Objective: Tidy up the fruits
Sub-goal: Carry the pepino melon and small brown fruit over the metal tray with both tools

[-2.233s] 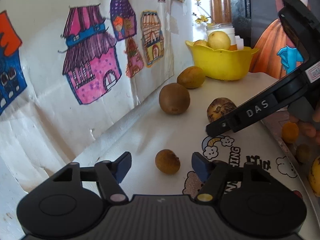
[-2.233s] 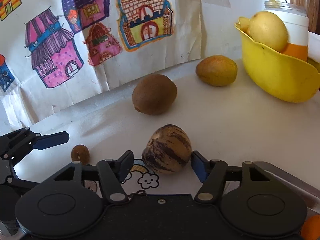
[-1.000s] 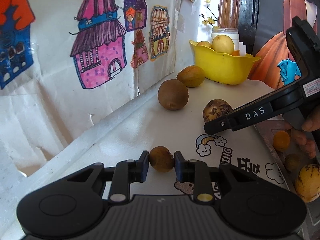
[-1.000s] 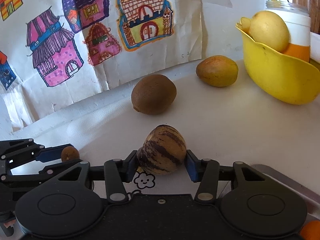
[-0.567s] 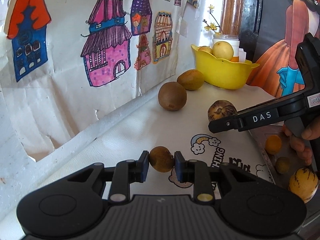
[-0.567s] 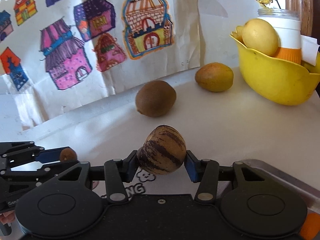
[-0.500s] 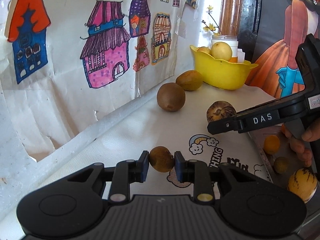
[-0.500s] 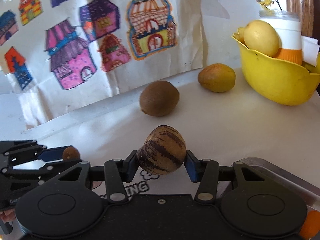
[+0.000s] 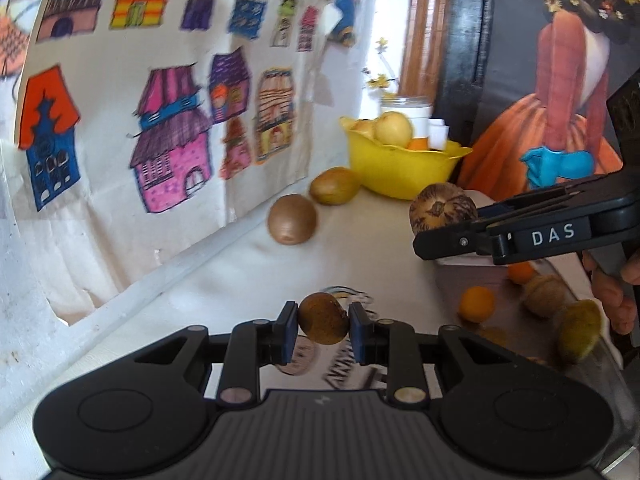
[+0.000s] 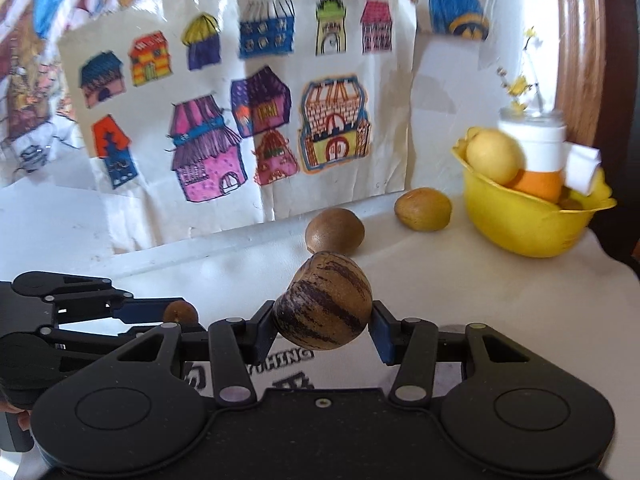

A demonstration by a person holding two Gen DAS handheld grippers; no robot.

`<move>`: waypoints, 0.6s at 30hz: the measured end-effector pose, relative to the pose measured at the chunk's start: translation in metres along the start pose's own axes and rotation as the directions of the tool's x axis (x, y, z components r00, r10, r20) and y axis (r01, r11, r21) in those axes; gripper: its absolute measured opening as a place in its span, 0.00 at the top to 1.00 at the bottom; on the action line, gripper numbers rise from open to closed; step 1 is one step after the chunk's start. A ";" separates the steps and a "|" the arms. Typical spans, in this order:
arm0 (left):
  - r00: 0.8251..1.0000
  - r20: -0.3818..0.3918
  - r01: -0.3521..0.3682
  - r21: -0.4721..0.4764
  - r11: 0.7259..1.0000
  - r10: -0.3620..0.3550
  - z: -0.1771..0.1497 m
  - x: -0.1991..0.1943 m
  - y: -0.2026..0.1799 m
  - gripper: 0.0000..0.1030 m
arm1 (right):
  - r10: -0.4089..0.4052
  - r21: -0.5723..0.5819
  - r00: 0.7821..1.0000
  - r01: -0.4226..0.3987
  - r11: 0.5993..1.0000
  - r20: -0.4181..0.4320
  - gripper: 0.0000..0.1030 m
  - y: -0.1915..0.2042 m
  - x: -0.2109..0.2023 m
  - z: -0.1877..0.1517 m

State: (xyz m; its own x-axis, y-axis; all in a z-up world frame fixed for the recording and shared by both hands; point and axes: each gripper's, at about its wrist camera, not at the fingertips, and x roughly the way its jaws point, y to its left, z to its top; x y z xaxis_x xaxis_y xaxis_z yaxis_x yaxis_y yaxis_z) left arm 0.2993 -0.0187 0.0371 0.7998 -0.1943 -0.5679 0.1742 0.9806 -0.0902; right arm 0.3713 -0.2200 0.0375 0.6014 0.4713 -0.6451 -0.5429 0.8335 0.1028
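Note:
My left gripper [image 9: 323, 330] is shut on a small round brown fruit [image 9: 323, 319], held clear of the white table. In the right wrist view that small brown fruit [image 10: 180, 312] shows at the left between the left gripper's fingers. My right gripper [image 10: 323, 326] is shut on a larger brown striped fruit [image 10: 325, 301], lifted above the table. From the left wrist view the striped fruit [image 9: 443, 208] hangs at the tip of the right gripper [image 9: 428, 236] on the right. A kiwi [image 9: 292, 219] and a yellow-brown fruit [image 9: 335, 185] lie near the wall.
A yellow bowl [image 9: 400, 168] holding pale and orange fruit stands at the back beside a white jar [image 10: 534, 142]. A metal tray [image 9: 516, 316] at the right holds several small fruits. Paper drawings of houses [image 10: 240, 136] cover the wall. A person's hand [image 9: 612, 292] grips the right tool.
Both grippers have risen from the table with their fruits. The right one lifted the striped fruit higher and swung it toward the tray side. The grips are unchanged.

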 end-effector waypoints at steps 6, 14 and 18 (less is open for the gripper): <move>0.999 -0.002 0.040 0.040 0.998 -0.040 -0.008 -0.022 -0.029 0.71 | -0.011 0.003 1.000 0.011 1.000 0.020 0.51 0.002 -0.049 -0.024; 0.995 -0.016 0.101 0.063 0.993 -0.100 -0.024 -0.045 -0.065 0.71 | -0.052 0.023 0.998 0.051 0.998 0.042 0.51 -0.003 -0.108 -0.067; 0.991 -0.033 0.129 0.073 0.989 -0.127 -0.033 -0.047 -0.082 0.71 | -0.071 0.039 0.996 0.069 0.997 0.046 0.51 -0.007 -0.129 -0.090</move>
State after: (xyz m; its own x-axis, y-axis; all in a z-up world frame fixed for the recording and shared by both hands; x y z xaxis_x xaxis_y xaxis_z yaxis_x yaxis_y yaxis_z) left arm 0.2280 -0.0895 0.0445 0.7517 -0.3163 -0.5787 0.3177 0.9426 -0.1026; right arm 0.2452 -0.3125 0.0520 0.6644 0.4239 -0.6156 -0.4768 0.8746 0.0877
